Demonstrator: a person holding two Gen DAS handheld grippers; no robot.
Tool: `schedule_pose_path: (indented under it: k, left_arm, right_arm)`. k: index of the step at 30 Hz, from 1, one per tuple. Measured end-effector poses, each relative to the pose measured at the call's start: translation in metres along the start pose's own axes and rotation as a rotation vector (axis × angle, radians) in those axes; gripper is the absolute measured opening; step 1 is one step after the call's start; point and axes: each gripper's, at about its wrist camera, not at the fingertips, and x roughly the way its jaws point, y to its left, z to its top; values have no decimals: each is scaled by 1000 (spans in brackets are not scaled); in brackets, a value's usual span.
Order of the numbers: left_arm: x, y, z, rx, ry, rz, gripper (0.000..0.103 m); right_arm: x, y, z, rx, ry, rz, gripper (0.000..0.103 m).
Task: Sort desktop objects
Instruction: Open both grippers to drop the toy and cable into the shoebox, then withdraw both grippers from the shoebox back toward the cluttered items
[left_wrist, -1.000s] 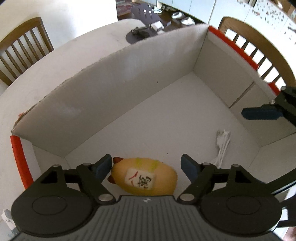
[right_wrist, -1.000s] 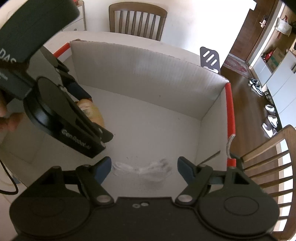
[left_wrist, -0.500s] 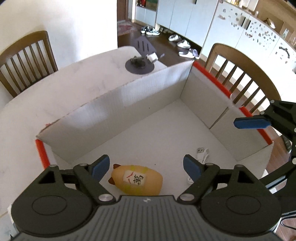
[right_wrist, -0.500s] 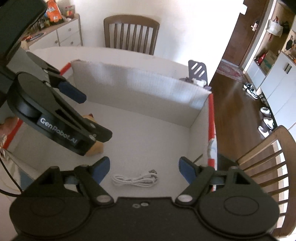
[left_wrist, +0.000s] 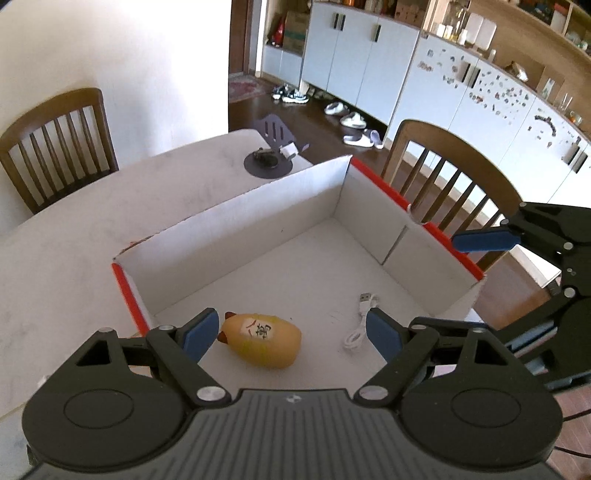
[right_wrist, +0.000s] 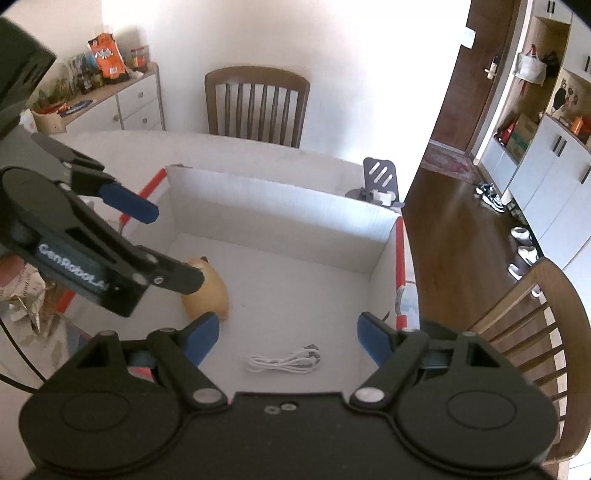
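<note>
A white cardboard box (left_wrist: 280, 206) with red-taped edges stands on the white table. Inside lie a yellow chicken toy (left_wrist: 264, 339) with a label and a coiled white USB cable (left_wrist: 360, 321). My left gripper (left_wrist: 291, 334) is open and empty, held above the box's near edge over the toy. My right gripper (right_wrist: 288, 338) is open and empty, above the box over the cable (right_wrist: 284, 363). The toy (right_wrist: 208, 291) is partly hidden behind the left gripper in the right wrist view. The box's far wall (right_wrist: 273, 206) shows there too.
A dark phone stand (left_wrist: 271, 147) sits on a round base at the table's far corner. Wooden chairs (left_wrist: 59, 144) stand around the table, one (left_wrist: 454, 192) just past the box. A crumpled bag (right_wrist: 22, 295) lies left of the box.
Both grippers have risen up and back out of the box. The toy and cable stay on the box floor. Both stay open.
</note>
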Motion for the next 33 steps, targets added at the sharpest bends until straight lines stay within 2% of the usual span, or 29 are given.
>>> schedule_pose_path:
  k: [17,33]
  left_arm:
    - [-61,10,-38,-28,-83,-38,87]
    - [-108,38,-95,-43,-121,-57,87]
  right_arm:
    - [-40,27,-9,58,-84,-8,82]
    - [-59,74,-21,123,-135,-53,84]
